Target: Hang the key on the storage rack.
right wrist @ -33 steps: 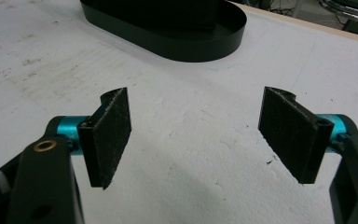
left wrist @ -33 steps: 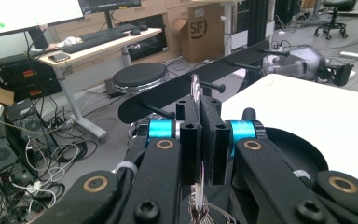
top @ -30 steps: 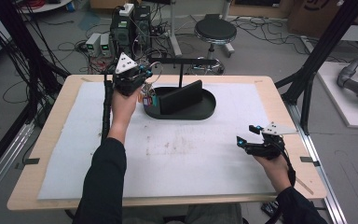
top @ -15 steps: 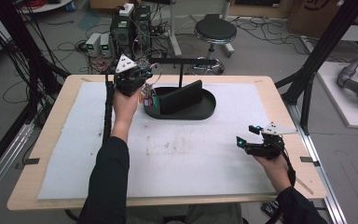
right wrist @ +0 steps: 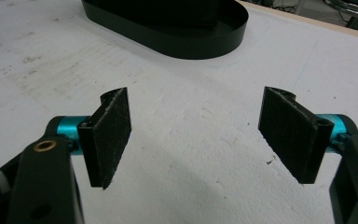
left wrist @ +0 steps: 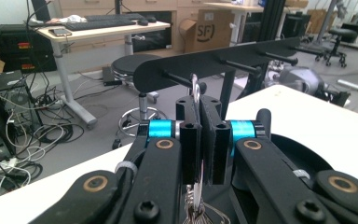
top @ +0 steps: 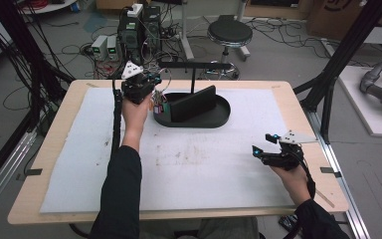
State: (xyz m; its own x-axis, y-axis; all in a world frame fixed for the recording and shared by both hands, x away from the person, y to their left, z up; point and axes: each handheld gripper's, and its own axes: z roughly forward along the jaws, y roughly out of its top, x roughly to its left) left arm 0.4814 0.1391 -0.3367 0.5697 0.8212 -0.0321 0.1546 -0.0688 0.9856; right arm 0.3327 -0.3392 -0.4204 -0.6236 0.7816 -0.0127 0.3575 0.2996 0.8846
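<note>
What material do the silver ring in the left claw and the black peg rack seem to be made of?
The thin silver ring looks like polished metal: it glints brightly. The black peg rack looks matte; whether painted metal or plastic, I cannot tell, since its surface is dull and even.

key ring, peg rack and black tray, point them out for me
key ring (left wrist: 195,86), left gripper view, metal loop above the jaws
peg rack (left wrist: 223,63), left gripper view, black bar
black tray (top: 219,117), high view, right rim
</note>
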